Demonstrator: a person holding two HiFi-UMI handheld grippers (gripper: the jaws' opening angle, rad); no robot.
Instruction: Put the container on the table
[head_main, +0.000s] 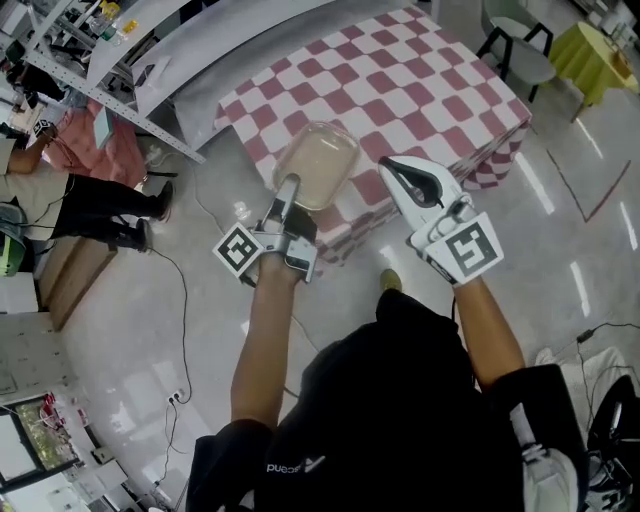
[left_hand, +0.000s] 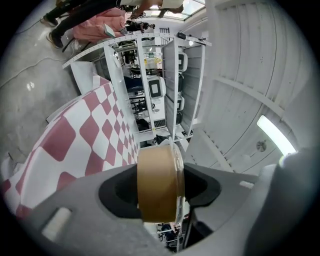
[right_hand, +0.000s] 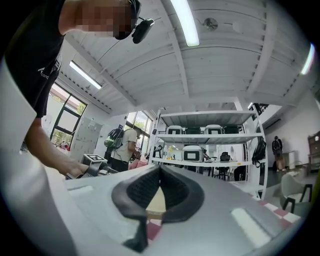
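Container is held by the left gripper over the near edge of the checked table. The right gripper, by that edge, is closed and empty. Shirt print is too small to read.

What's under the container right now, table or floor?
The container, clamped in the left gripper, hangs over the near edge of the checked table. The cloth directly beneath is covered by it, so contact can't be judged.
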